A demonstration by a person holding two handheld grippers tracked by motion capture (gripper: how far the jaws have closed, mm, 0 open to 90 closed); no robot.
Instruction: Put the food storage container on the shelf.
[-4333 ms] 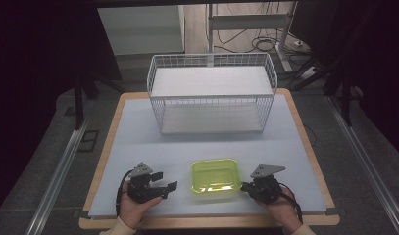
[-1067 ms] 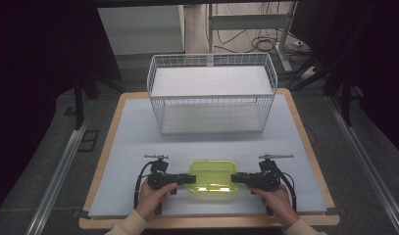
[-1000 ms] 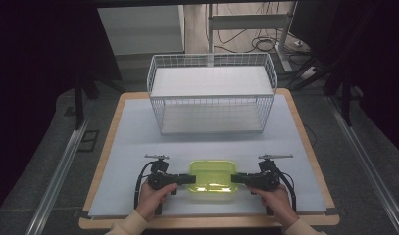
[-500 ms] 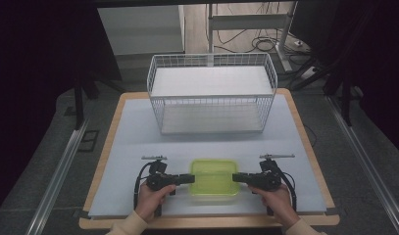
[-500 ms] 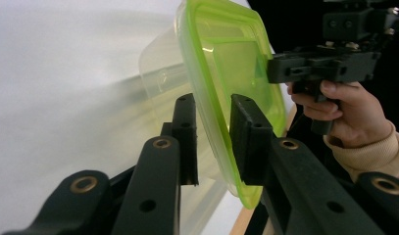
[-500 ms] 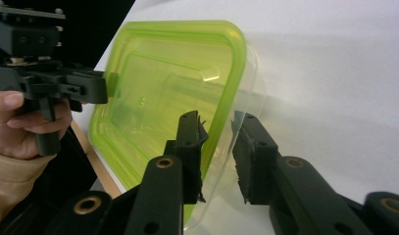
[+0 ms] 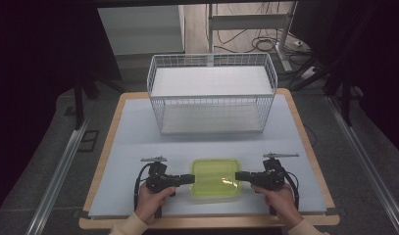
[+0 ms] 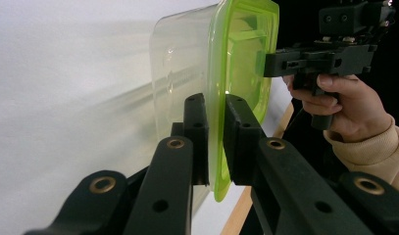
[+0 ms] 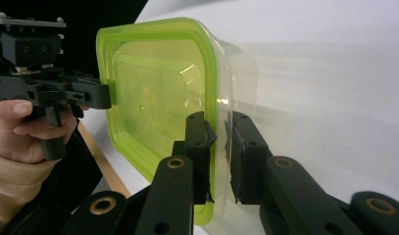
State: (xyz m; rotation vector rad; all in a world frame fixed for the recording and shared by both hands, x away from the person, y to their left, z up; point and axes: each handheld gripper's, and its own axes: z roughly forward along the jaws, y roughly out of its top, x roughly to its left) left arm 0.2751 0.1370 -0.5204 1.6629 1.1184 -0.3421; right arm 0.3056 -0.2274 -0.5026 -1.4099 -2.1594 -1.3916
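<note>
Green-lidded container (image 7: 216,178) between both, left hand-held gripper (image 7: 189,179) and right hand-held gripper (image 7: 239,176) clamping its opposite rims

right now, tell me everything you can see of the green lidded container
The container is a shallow rounded rectangle of clear plastic with a translucent lime-green lid snapped on top, apparently empty. It sits flat on the pale table near the front edge, in front of the wire basket. The left gripper and right gripper have just been closing, with the lid's rim between the fingers at opposite short ends.
</note>
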